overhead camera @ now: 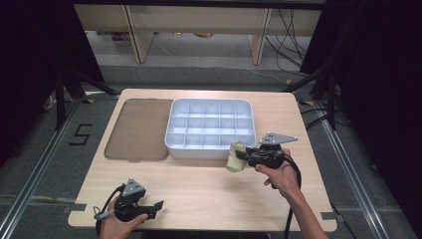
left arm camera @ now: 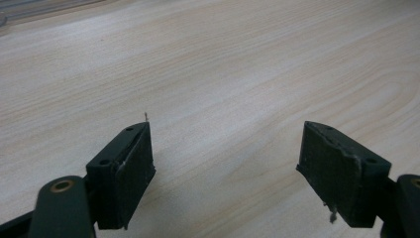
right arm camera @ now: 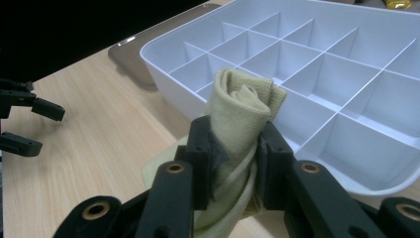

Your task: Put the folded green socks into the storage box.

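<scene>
**Rolled cloth held beside the white tray**

At the left, my left hand rests at the near edge of the tabletop, with the forearm coming in from the bottom. It holds the left gripper low and almost level, pointing to the right along the near edge. Its jaws stand wide apart and there is nothing between them; in the left gripper view I see just bare wood grain between the two black pads.

Further back on the left side of the tabletop lies a flat brown lid, just beside the left wall of the white tray. The tray has many square compartments, and the ones I can see have nothing in them.

At the right, my right hand is raised a little above the tabletop, the forearm coming in at a slant from the bottom right. It holds the right gripper level, pointing to the left, with the grey plate on top. Its jaws are partly closed and press from both sides on a rolled beige cloth. The roll stands almost upright between the pads, with its spiral end on top and some loose cloth hanging below the jaws.

The cloth is just outside the tray, at its near right corner, very near the front wall. I cannot tell if it touches the wall. In the right gripper view the top of the roll stands before the nearest compartments, and my left gripper shows far off at the left edge.
</scene>
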The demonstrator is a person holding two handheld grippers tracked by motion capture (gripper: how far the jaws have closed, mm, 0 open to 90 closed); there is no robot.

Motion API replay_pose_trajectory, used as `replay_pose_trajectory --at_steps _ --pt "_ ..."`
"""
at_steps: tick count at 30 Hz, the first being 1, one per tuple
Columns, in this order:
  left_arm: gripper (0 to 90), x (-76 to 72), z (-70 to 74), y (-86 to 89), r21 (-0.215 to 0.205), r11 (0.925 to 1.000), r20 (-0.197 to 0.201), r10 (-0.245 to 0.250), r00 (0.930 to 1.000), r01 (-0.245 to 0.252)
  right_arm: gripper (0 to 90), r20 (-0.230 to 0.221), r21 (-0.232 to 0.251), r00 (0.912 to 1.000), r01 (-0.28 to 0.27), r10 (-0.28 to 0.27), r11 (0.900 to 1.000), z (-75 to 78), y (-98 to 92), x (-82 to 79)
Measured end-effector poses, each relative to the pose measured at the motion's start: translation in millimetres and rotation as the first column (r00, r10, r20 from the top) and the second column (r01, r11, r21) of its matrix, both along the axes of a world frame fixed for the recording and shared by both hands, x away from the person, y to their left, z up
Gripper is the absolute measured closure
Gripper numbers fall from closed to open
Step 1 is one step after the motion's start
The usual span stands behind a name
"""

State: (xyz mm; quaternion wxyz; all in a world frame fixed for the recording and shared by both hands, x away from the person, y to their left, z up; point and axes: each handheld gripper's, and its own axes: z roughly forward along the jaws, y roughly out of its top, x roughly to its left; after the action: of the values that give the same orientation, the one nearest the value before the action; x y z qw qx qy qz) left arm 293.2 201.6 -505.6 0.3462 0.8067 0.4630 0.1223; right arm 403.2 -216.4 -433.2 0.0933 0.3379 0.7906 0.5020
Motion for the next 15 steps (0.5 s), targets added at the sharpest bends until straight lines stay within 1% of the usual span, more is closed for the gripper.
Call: replay_pose_trajectory --at_steps 1,2,3,4,5,6,7,8,9,10,11,12,13,14,15 --pt "20.8 0.0 -0.3 -0.2 0.001 1.0000 0.001 0.001 1.0000 -0.001 72.3 0.034 -0.009 0.9994 0.008 -0.007 1.000 1.0 -0.5 0.4" --pt "20.8 0.0 -0.4 -0.5 -0.004 1.0000 -0.001 -0.003 1.0000 0.003 72.2 0.023 -0.012 0.9997 0.001 -0.001 1.000 2.2 -1.2 0.1" --pt "20.8 -0.3 -0.3 -1.0 0.001 1.0000 -0.001 0.003 1.0000 -0.003 72.2 0.028 -0.013 0.9996 0.003 -0.003 1.000 2.6 -1.6 0.5" --pt "20.8 -0.2 -0.3 -1.1 0.001 1.0000 -0.001 -0.001 1.0000 0.001 72.3 0.031 -0.017 0.9995 0.005 -0.005 1.000 2.9 -2.2 0.7" --pt "20.8 -0.3 -0.2 -1.3 0.000 1.0000 0.001 0.000 1.0000 0.000 72.2 0.022 -0.008 0.9998 0.004 -0.004 1.000 2.9 -2.4 0.7" --pt "20.8 -0.3 -0.2 -1.4 0.000 1.0000 0.001 0.000 1.0000 0.000 72.2 0.019 -0.011 0.9998 0.011 -0.011 1.000 3.0 -2.8 0.4" --pt "20.8 -0.2 -0.2 -1.4 0.001 1.0000 0.001 -0.001 1.0000 0.001 72.3 0.031 -0.009 0.9995 0.011 -0.011 1.000 2.7 -3.3 1.2" --pt "20.8 -0.4 -0.3 -1.5 0.001 1.0000 0.000 0.002 1.0000 -0.002 72.3 -0.009 0.009 0.9999 0.012 -0.012 1.000 3.3 -2.6 -0.4" --pt "20.8 -0.4 -0.5 -1.5 0.001 1.0000 -0.001 0.003 1.0000 -0.003 72.3 0.011 0.000 0.9999 0.008 -0.008 1.000 3.5 -4.1 1.3" --pt "20.9 -0.5 -0.5 -1.4 0.002 1.0000 -0.001 0.002 1.0000 -0.002 72.2 0.028 -0.008 0.9993 0.026 -0.026 1.000 3.7 -4.6 1.3" --pt "20.9 -0.4 -0.4 -1.5 0.002 1.0000 -0.001 0.001 1.0000 -0.001 72.3 0.008 -0.006 0.9997 0.025 -0.025 1.000 5.1 -5.1 0.6" --pt "21.0 -0.5 -0.4 -1.7 0.003 1.0000 -0.001 0.002 1.0000 -0.002 72.2 -0.002 -0.003 0.9997 0.025 -0.025 1.000 5.7 -5.4 0.5" --pt "21.0 -0.4 -0.5 -1.7 0.002 1.0000 -0.001 -0.001 1.0000 0.001 72.3 0.000 0.017 0.9997 0.026 -0.026 1.000 5.3 -5.2 1.0" --pt "21.0 -0.4 -0.6 -1.9 0.003 1.0000 0.000 -0.003 1.0000 0.003 72.2 -0.005 0.013 0.9997 0.025 -0.025 1.000 5.8 -5.7 1.0" --pt "21.0 -0.4 -0.6 -1.9 0.003 1.0000 -0.001 -0.004 1.0000 0.004 72.2 0.000 -0.004 0.9993 0.037 -0.037 0.999 6.9 -7.1 0.7"
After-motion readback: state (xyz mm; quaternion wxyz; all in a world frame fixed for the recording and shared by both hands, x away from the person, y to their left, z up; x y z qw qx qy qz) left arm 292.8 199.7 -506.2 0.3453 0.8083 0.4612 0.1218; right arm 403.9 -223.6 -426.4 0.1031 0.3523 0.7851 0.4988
